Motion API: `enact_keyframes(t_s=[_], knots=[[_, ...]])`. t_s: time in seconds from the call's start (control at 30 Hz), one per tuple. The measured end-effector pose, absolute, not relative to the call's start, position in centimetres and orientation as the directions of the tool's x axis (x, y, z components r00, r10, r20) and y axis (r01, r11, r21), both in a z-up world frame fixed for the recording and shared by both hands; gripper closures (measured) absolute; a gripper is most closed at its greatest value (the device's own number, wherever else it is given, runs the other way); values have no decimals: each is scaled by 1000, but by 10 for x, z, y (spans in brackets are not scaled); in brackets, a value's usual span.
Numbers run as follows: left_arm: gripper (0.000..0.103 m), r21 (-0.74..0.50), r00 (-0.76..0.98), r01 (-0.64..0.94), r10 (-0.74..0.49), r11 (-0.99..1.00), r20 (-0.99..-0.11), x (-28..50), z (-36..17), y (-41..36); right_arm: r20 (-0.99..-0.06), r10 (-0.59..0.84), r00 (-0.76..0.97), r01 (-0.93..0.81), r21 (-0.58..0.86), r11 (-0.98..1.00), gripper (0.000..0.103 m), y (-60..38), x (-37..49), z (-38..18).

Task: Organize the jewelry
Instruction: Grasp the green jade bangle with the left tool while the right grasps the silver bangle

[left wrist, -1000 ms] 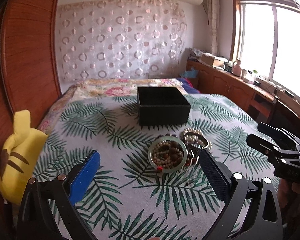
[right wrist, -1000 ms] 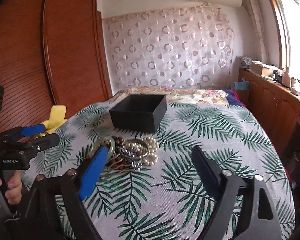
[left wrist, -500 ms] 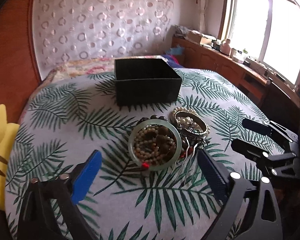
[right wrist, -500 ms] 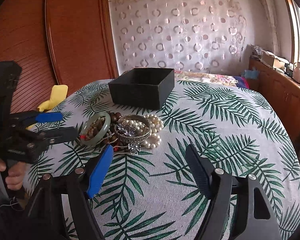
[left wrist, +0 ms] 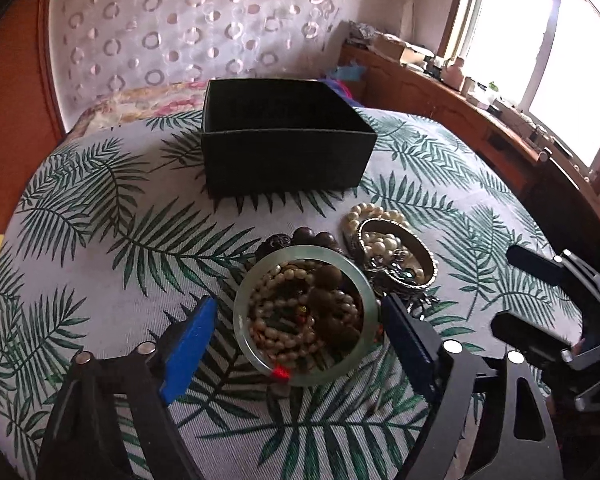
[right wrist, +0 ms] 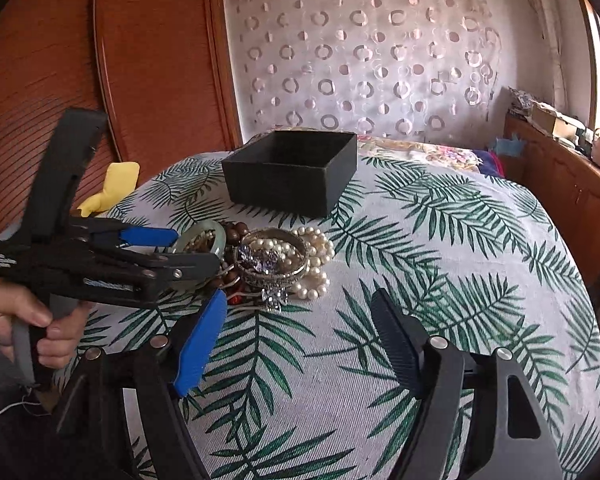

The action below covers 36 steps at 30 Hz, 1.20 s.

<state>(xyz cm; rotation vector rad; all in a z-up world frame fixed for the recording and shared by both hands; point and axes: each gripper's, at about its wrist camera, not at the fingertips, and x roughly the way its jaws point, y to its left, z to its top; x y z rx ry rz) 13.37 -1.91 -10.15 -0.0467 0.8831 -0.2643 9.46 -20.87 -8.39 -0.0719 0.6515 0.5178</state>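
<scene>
A pile of jewelry lies on the leaf-print cloth: a pale green jade bangle [left wrist: 364, 292] [right wrist: 219, 236] on top of bead strings [left wrist: 284, 320], a metal bangle [left wrist: 416, 244] [right wrist: 276, 276], white pearls [left wrist: 374, 212] [right wrist: 320, 256] and dark wooden beads [left wrist: 308, 236]. A black open box [left wrist: 284, 160] [right wrist: 292, 184] stands behind the pile. My left gripper [left wrist: 298, 316] [right wrist: 192, 248] is open, its fingers on either side of the jade bangle. My right gripper [right wrist: 298, 312] is open and empty, just in front of the pile; it also shows in the left wrist view [left wrist: 516, 288].
The round table [right wrist: 480, 264] is covered with a green leaf-print cloth. A yellow plush toy [right wrist: 112, 184] sits at the left edge by the wooden wardrobe. A bed lies behind the table and a wooden counter runs along the window at the right.
Both grippers have moved forward and down toward the jewelry pile. The left gripper's open fingers now straddle the jade bangle. The right gripper has come close to the pile.
</scene>
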Motion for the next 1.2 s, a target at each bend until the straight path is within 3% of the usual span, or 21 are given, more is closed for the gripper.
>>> enact_keyframes(t_s=[0.13,0.23,1.0,1.1,1.2], knots=[[24,-147,590,215,-249,965,-768,137,-106,-19,-595,443,671,-490,92,867,26,-207,101,-78],[34,-157,595,230,-266,960,-758,135,-105,-19,-599,442,667,-500,78,862,26,-204,104,-75],[34,-151,691,180,-234,972,-684,113,-77,11,-749,476,460,-633,99,768,31,-148,171,-97],[34,-154,690,178,-235,972,-685,113,-79,13,-751,481,452,-645,97,758,42,-145,172,-98],[34,-151,690,178,-233,972,-685,115,-78,13,-751,478,456,-654,82,752,42,-145,170,-96]])
